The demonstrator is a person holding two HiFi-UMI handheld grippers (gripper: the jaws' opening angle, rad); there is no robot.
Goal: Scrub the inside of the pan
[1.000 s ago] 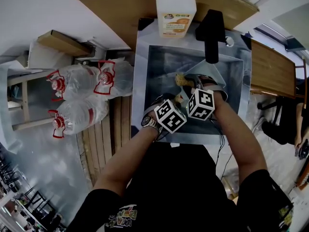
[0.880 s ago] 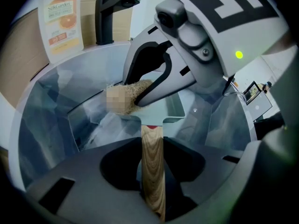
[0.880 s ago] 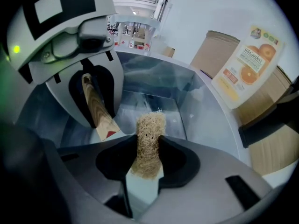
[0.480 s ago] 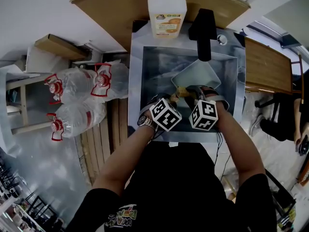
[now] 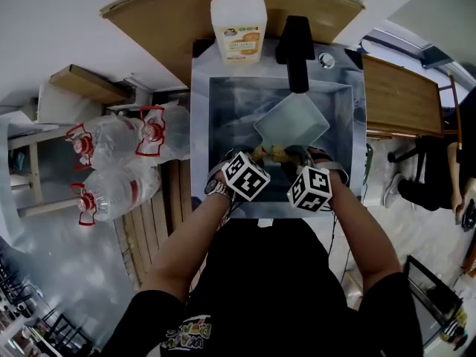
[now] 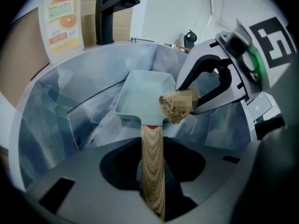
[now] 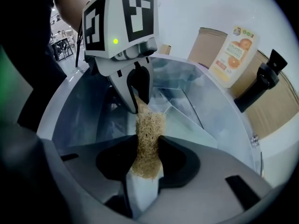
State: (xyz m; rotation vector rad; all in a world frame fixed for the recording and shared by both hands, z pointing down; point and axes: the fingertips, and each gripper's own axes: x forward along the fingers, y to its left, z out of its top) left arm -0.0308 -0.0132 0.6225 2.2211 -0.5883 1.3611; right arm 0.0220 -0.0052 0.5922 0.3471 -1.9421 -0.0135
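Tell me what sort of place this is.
Probably a dishwashing station in a workshop or office: a steel sink with a black faucet, a soap bottle on the wooden counter, and large water bottles stored beside it.

The soap bottle (image 6: 62, 20) wears a white label (image 6: 63, 24) picturing orange halves. Its brand line seems to read "SoftGarden" in the left gripper view, though the print is small and bent by the lens (the finer lines beneath stay illegible). The shirt print (image 5: 186, 332) and the water bottles' (image 5: 111, 136) red labels (image 5: 151, 121) are too small to read.
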